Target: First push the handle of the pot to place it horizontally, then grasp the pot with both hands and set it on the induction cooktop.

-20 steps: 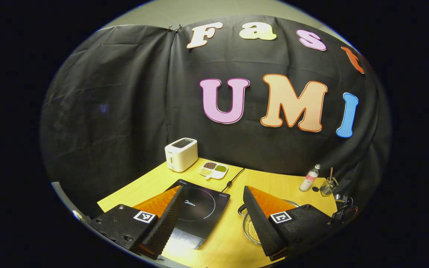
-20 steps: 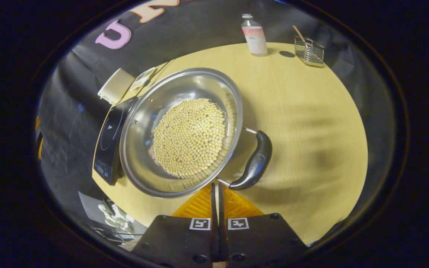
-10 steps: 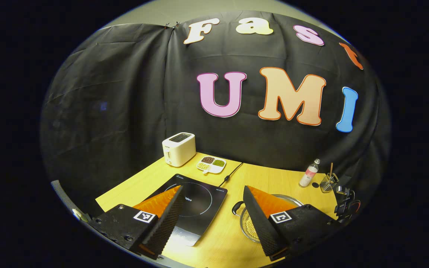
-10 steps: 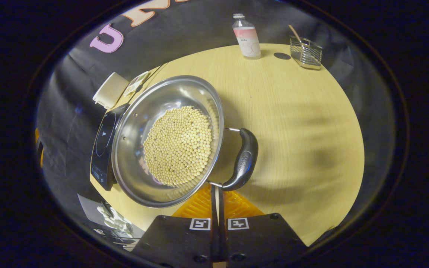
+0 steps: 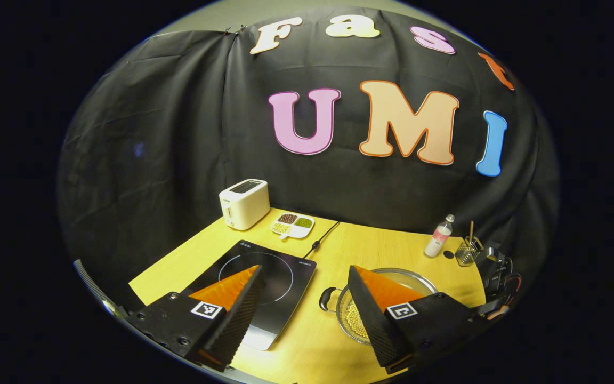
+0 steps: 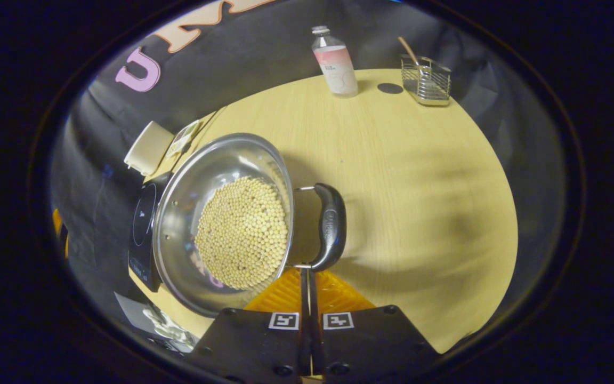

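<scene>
Pushing on the pot's handle is under way. In the right gripper view the right tool has its two fingers pressed together, their tip at the near end of the black handle, where the wire bracket meets the grip. Over the last second the pot has turned on the counter: the handle, which lay slanted across that view, now runs nearly straight up and down in it, and the pot sits further to the left of the view. Judged from this, the alignment step is close to complete, though whether the handle is truly horizontal cannot be told from these views.

In the left gripper view the left tool hangs above the counter with its fingers wide apart, holding nothing. The pot's second handle, a dark loop, has swung into clearer view on the side facing the induction cooktop. The pot stands on the bare counter just beside the cooktop, not on it; the two-handed lift has not begun.

Contents:
- Pot: a layer of small pale round beans covering the bottom.
- Divided dish near the toaster: dark, green and pale grains in separate compartments.
- Wire holder: one stick-like utensil.
- Bottle: contents cannot be told.
</scene>
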Available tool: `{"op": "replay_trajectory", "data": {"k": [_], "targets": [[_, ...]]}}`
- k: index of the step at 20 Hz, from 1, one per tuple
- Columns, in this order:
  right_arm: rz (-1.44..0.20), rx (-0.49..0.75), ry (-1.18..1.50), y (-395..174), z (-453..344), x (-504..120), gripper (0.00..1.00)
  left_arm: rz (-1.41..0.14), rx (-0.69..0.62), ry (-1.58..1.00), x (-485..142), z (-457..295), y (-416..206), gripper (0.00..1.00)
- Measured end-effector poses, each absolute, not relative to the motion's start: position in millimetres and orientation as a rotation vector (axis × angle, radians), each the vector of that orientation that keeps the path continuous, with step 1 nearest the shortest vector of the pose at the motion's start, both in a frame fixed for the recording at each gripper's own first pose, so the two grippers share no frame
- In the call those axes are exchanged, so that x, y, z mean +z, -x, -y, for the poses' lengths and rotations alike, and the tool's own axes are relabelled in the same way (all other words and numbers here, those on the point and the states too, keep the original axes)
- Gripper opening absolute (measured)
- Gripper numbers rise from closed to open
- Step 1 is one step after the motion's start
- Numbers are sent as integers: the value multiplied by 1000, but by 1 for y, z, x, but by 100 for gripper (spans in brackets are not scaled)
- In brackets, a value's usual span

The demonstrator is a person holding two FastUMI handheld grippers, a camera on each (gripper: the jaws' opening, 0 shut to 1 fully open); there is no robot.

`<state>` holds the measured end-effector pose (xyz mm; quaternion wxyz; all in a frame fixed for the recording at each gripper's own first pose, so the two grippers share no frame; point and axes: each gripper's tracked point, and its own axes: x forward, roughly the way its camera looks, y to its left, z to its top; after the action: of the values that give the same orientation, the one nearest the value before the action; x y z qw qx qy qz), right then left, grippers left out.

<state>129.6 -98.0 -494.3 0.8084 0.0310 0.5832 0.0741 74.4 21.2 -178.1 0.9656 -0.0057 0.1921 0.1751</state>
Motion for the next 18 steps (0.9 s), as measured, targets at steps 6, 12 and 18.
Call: {"op": "replay_trajectory", "data": {"k": [6,12,18], "targets": [[-1276,180,-57,-125,105,-500,8,-527,323,20,-238,-28,-94,97],[-1294,169,-68,-117,127,-492,77,-588,273,13,-269,-30,-114,97],[-1251,157,-163,-137,123,-470,100,-654,211,31,-295,-30,-125,97]]}}
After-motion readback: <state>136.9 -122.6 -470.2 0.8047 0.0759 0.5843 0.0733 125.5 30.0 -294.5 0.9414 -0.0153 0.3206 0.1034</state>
